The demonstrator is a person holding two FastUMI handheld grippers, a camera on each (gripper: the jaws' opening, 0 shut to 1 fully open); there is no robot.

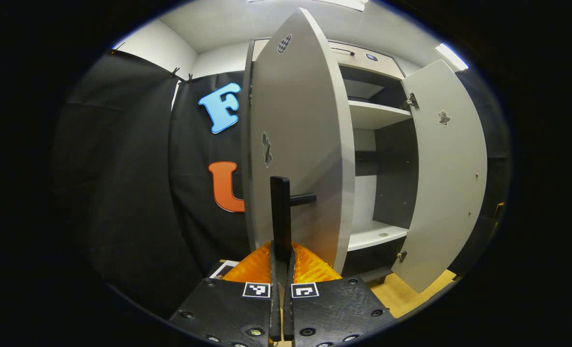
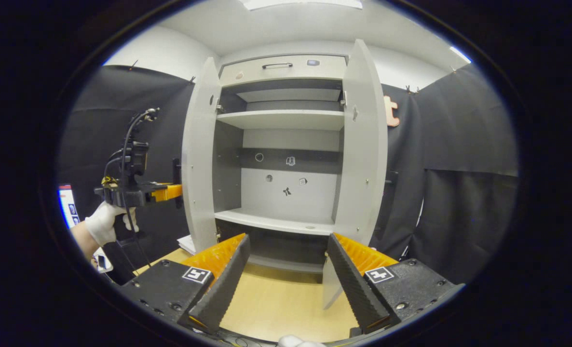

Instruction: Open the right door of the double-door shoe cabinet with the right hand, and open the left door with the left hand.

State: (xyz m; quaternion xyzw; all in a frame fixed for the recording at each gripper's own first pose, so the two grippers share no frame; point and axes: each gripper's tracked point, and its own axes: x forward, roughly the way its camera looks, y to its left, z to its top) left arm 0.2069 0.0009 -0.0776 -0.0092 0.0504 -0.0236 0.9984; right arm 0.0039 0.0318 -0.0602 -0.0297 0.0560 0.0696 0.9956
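The grey shoe cabinet [image 2: 286,72] stands with both doors swung out. In the left gripper view the left door [image 1: 295,144] is edge-on right in front, and my left gripper [image 1: 281,258] is shut on its black vertical handle [image 1: 280,212]. The right door [image 1: 447,183] hangs open farther off. In the right gripper view my right gripper [image 2: 286,248] is open and holds nothing, facing the cabinet's inside between the left door [image 2: 199,159] and the right door [image 2: 363,144]. The left gripper [image 2: 172,192] shows at the left door's outer face, held by a gloved hand [image 2: 102,221].
Bare shelves [image 2: 281,119] and a lower shelf [image 2: 271,221] show inside; a closed drawer [image 2: 281,67] sits on top. Black cloth walls flank the cabinet. Wooden floor [image 2: 276,299] lies in front. A lit screen [image 2: 68,205] is at the far left.
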